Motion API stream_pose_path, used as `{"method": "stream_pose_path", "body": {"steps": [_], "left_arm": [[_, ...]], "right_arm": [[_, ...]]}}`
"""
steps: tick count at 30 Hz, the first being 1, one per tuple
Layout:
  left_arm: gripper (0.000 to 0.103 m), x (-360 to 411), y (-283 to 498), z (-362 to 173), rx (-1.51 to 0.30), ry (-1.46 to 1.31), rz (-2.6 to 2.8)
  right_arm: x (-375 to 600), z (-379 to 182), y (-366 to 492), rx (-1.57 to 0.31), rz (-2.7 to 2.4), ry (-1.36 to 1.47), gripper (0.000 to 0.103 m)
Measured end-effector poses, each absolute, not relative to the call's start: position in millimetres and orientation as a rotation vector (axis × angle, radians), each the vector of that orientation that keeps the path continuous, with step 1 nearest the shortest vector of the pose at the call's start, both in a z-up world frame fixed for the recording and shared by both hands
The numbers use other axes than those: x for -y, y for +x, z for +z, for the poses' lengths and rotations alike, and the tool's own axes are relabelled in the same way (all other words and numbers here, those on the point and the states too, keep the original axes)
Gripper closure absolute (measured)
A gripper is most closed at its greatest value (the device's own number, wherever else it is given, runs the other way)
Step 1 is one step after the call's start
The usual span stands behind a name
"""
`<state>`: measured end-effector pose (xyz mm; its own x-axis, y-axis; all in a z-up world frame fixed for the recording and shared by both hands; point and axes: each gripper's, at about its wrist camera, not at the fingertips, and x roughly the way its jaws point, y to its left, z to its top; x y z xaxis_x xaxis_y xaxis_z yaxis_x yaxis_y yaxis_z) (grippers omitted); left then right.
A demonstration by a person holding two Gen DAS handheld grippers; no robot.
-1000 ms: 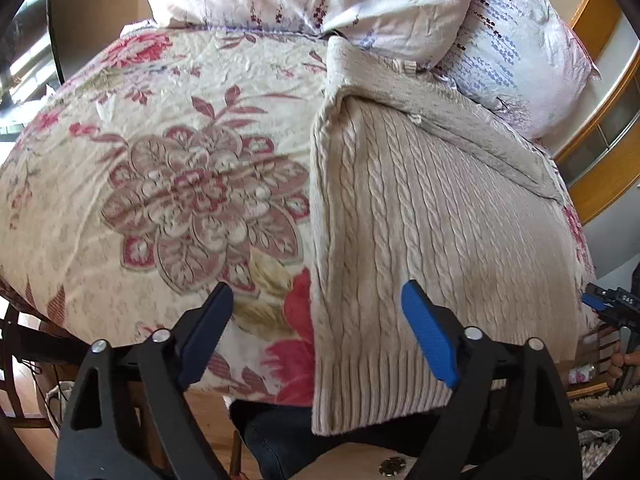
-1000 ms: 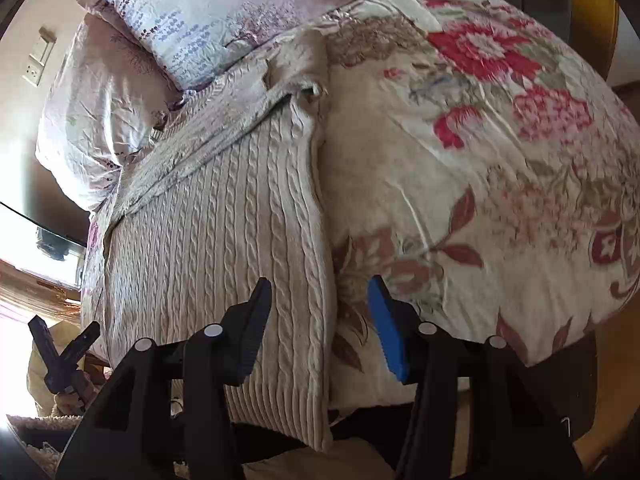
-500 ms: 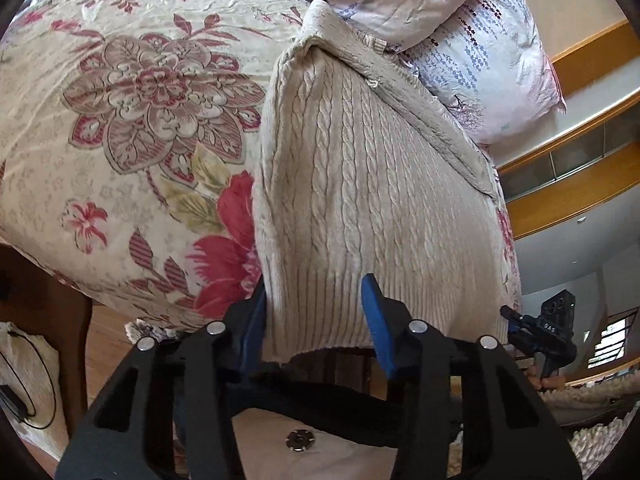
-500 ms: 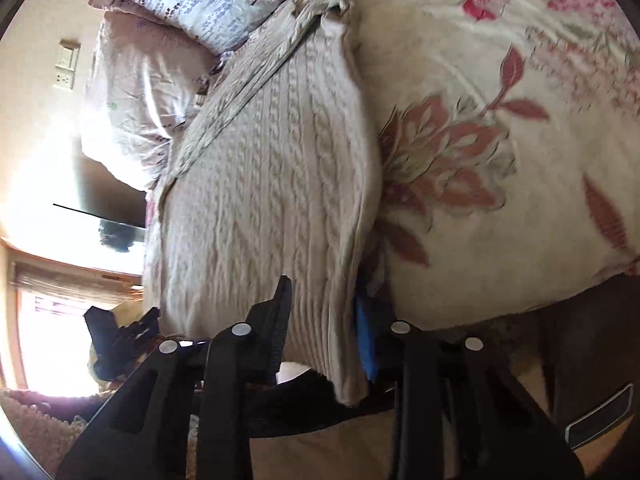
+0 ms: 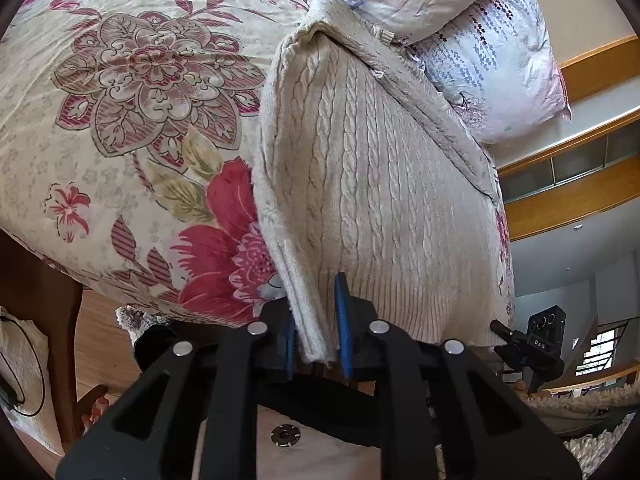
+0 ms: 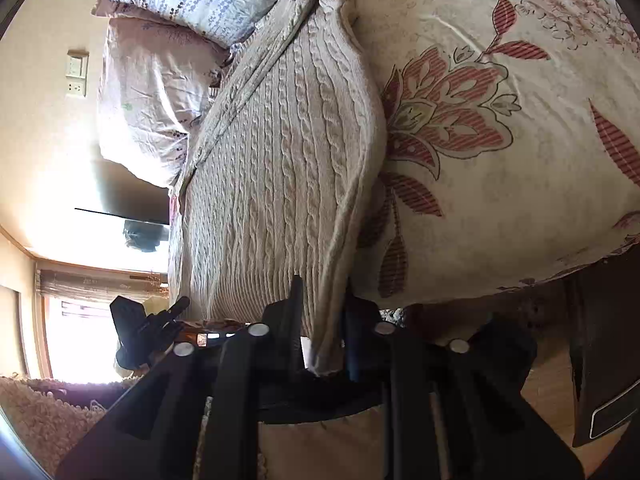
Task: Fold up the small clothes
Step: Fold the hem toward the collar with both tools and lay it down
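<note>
A cream cable-knit sweater (image 5: 372, 184) lies lengthwise on a floral bedspread (image 5: 132, 120), its ribbed hem hanging over the near edge. My left gripper (image 5: 316, 320) is shut on the hem's left corner. In the right wrist view the same sweater (image 6: 280, 152) shows, and my right gripper (image 6: 320, 320) is shut on the hem's right corner. The far end of the sweater reaches the pillows, with a folded sleeve lying along one side.
Floral pillows (image 5: 472, 28) are stacked at the head of the bed. The other gripper shows at the frame edge in each view: the right one (image 5: 532, 340) and the left one (image 6: 140, 328). A wooden floor (image 5: 100, 340) lies below the bed edge. The bedspread also shows in the right wrist view (image 6: 500, 120).
Both grippers moved in to the sweater's hem and closed from wide open onto its two corners. The hem corners now bunch between the jaws.
</note>
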<state>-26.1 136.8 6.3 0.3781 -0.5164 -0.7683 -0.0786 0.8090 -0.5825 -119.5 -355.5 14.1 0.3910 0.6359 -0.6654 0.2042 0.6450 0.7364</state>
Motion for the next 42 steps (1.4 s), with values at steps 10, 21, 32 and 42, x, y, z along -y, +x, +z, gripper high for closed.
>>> {"method": "stream_pose_path", "body": {"steps": [10,21,32,42], "left_arm": [[0.096,-142,-10,21,-1.113,-0.593,-0.301],[0.096,-146,34,60,-0.974,-0.564,-0.282],[0.096,-141,91,80,-0.871,-0.574,-0.236],[0.096,-137,126,90,-0.829,-0.571,-0.217]], "right_arm": [[361,45,-98,-1.022,0.325,0.827,0.094],[367,73,-58,-0.878,0.332,0.828,0.094],[378,91,-21,-0.708,0.323,0.885,0.094],[379,103,16,-0.628,0.328,0.896,0.094]]}}
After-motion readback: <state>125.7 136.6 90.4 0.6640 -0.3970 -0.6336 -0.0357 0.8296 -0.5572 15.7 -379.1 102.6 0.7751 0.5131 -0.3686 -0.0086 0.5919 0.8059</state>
